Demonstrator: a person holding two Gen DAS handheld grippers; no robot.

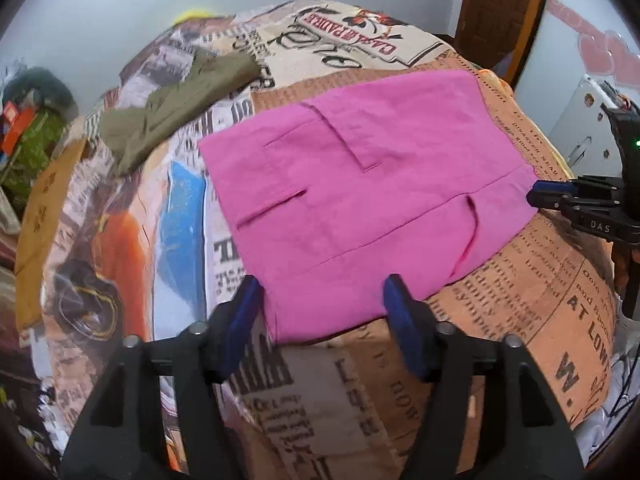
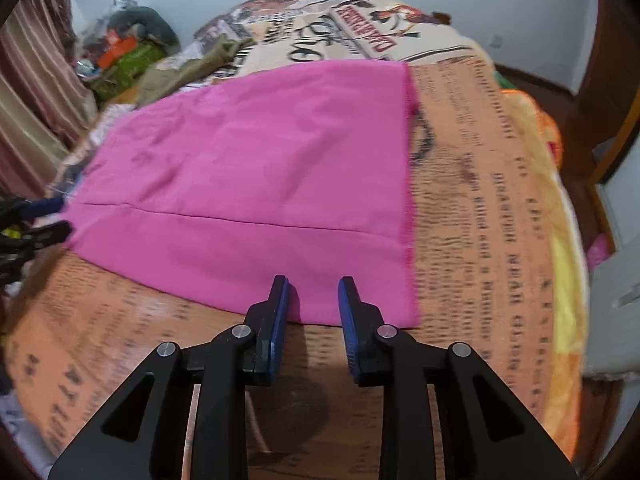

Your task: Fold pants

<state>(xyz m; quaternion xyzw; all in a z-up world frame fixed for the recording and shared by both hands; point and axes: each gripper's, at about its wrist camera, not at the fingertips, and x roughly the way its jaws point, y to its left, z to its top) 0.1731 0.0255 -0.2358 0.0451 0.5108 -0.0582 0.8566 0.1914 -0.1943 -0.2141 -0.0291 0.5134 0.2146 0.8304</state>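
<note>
The bright pink cotton pants (image 1: 372, 200) are seen folded into a flat, roughly rectangular stack on a bed covered by a newspaper-print patchwork bedspread (image 1: 532, 300), sitting around the middle of the left wrist frame. A few stitched seams and flap-like pocket edges can be made out on the top layer, and a long seam line is seen running across the lower part of the fabric (image 2: 256, 184) in the right wrist frame. The cloth looks pretty smooth, only light creases are spotted.

The left gripper (image 1: 323, 300) is found at the bottom centre of its own frame, its blue-padded fingers (image 1: 244, 320) spread wide on either side of the near corner of the pants, nothing pinched. The right gripper (image 2: 313, 300) is seen at the lower centre of its frame, fingers also parted, with the near edge of the pants lying between the tips; whether the fabric is actually touched can't be told. From the left view, the right gripper (image 1: 538, 196) is seen at the right edge, right at the pink corner.

An olive green crumpled garment (image 1: 176, 104) is left lying in the upper left, apart from the pants.
</note>
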